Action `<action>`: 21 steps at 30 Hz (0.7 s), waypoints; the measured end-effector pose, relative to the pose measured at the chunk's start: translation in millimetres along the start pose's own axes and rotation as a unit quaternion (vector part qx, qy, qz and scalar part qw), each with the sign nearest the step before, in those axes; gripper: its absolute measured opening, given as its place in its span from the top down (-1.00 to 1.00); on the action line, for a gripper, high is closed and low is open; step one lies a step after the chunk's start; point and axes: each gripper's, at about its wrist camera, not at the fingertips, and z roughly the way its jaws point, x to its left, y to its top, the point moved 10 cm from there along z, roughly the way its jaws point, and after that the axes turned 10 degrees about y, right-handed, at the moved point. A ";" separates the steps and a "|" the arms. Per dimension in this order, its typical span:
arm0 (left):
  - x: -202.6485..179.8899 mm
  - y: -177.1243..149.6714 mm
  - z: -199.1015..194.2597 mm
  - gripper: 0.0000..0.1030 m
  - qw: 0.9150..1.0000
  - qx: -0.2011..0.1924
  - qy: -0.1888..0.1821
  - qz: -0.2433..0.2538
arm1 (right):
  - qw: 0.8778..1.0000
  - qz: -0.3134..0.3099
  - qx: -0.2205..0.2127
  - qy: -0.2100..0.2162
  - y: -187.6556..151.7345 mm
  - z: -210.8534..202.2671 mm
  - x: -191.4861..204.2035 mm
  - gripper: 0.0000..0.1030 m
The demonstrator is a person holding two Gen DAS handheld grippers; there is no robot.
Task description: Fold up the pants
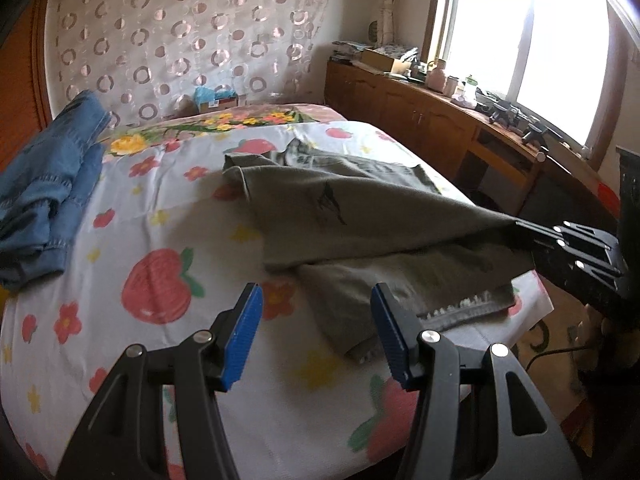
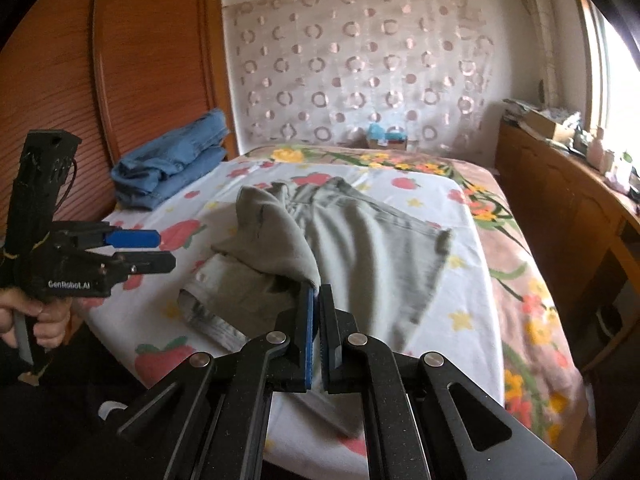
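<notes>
Grey-green pants [image 1: 340,204] lie on the strawberry-print bed sheet [image 1: 168,208]. My right gripper [image 2: 316,292] is shut on an edge of the pants [image 2: 360,240] and holds it lifted above the bed, so the cloth drapes down from it. In the left wrist view the right gripper [image 1: 520,226] shows at the right with the cloth stretched to it. My left gripper [image 1: 316,304] is open and empty, above the near frayed hem of the pants. It also shows in the right wrist view [image 2: 160,250], held by a hand at the left.
Folded blue jeans [image 1: 48,184] lie at the bed's far left by the wooden wardrobe [image 2: 120,80]. A wooden cabinet [image 1: 420,120] with clutter runs under the window at the right. A small box [image 1: 216,98] stands at the headboard wall.
</notes>
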 end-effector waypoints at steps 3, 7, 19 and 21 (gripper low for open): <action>-10.7 2.6 2.6 -0.07 1.000 -0.001 -0.004 0.009 | 1.000 0.008 0.000 -0.005 -7.2 -9.7 -9.1 1.00; -22.7 0.6 10.2 -0.07 1.000 0.007 -0.005 0.024 | 1.000 0.018 0.006 -0.010 -18.7 -12.6 -17.6 1.00; -29.6 -18.9 28.2 -0.07 0.999 0.035 0.004 0.033 | 0.998 0.048 0.043 -0.010 -57.1 -5.1 -30.8 1.00; -28.3 -21.7 31.2 -0.07 0.999 0.040 0.006 0.032 | 0.997 0.053 0.047 -0.011 -59.9 -3.8 -33.0 1.00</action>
